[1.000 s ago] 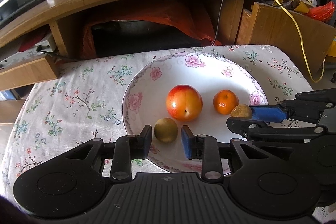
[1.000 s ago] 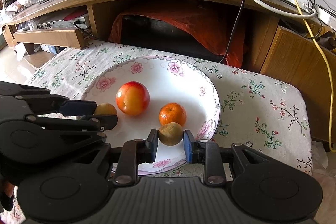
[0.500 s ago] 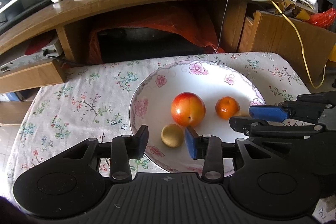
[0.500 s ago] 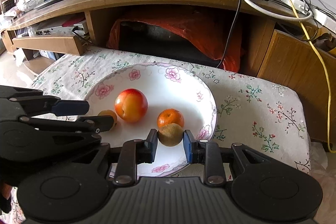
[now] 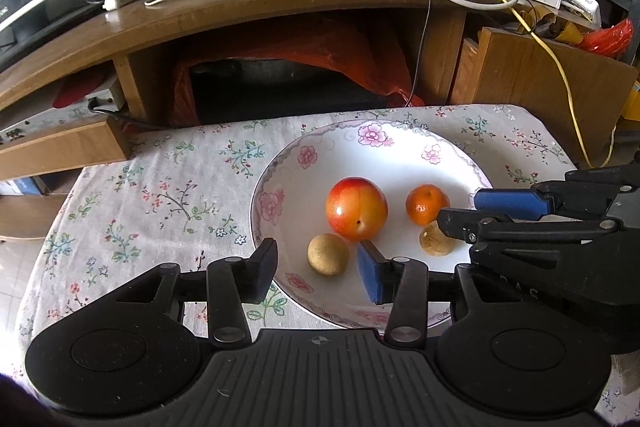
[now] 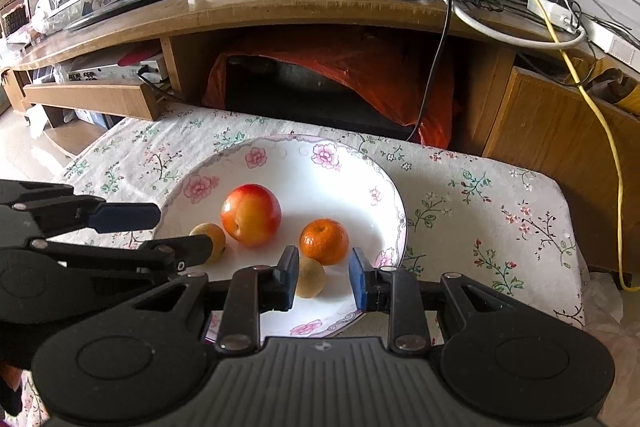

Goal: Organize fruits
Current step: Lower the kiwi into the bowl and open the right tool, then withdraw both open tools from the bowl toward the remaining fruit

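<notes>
A white floral plate point(image 5: 320, 147) point(image 6: 360, 163) holds a red-yellow apple point(image 5: 356, 213) point(image 6: 251, 215), a small orange point(image 5: 426, 204) point(image 6: 324, 241) and two brown round fruits. My left gripper point(image 5: 316, 269) point(image 6: 176, 233) is open, with the left brown fruit point(image 5: 327, 253) point(image 6: 211, 235) resting on the plate between its fingers. My right gripper point(image 6: 323, 281) point(image 5: 464, 211) is open, with the right brown fruit point(image 6: 310, 277) point(image 5: 436, 239) lying on the plate between its fingers, apart from both.
The plate sits on a floral tablecloth point(image 5: 160, 195) point(image 6: 480, 203). Behind stands a wooden TV stand point(image 5: 280, 11) with cables, a TV and an orange bag point(image 6: 340, 67) in its shelf. A yellow cable point(image 6: 592, 99) hangs at the right.
The right gripper has opened and let go of the right brown fruit, which now lies on the plate. Both grippers have drawn back and risen; the left one has opened wider.
</notes>
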Action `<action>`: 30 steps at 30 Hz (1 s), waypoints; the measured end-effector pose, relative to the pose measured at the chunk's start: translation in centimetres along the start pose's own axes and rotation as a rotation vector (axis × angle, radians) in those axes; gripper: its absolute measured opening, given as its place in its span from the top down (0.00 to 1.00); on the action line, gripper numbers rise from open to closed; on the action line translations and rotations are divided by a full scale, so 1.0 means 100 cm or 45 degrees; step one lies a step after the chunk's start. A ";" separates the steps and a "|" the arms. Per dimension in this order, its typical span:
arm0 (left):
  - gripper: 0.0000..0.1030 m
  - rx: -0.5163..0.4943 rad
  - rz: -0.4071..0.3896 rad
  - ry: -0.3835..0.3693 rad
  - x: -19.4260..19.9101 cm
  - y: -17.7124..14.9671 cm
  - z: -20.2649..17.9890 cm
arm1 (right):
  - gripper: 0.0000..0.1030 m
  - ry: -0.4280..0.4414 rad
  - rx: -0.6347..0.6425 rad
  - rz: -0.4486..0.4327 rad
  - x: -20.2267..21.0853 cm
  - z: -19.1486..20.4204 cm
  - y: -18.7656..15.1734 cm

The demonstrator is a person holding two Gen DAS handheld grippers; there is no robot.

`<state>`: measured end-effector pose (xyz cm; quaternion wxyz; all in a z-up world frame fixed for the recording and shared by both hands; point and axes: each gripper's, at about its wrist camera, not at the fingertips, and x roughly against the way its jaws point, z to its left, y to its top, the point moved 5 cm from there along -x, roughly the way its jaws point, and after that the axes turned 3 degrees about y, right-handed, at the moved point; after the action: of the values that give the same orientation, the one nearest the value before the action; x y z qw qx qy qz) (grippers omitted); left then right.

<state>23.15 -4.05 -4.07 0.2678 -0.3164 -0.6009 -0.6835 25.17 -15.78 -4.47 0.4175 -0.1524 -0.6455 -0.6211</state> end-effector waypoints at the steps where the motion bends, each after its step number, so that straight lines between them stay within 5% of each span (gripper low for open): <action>1: 0.49 0.001 -0.003 0.000 0.001 0.000 0.000 | 0.73 -0.002 0.001 -0.005 0.002 0.001 0.000; 30: 0.49 -0.005 -0.061 -0.005 0.026 -0.002 0.001 | 0.73 -0.071 0.054 -0.104 0.037 0.016 0.006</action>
<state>21.31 -3.87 -2.19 0.2495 -0.3036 -0.6076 -0.6902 22.83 -15.39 -1.20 0.3769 -0.1343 -0.6755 -0.6194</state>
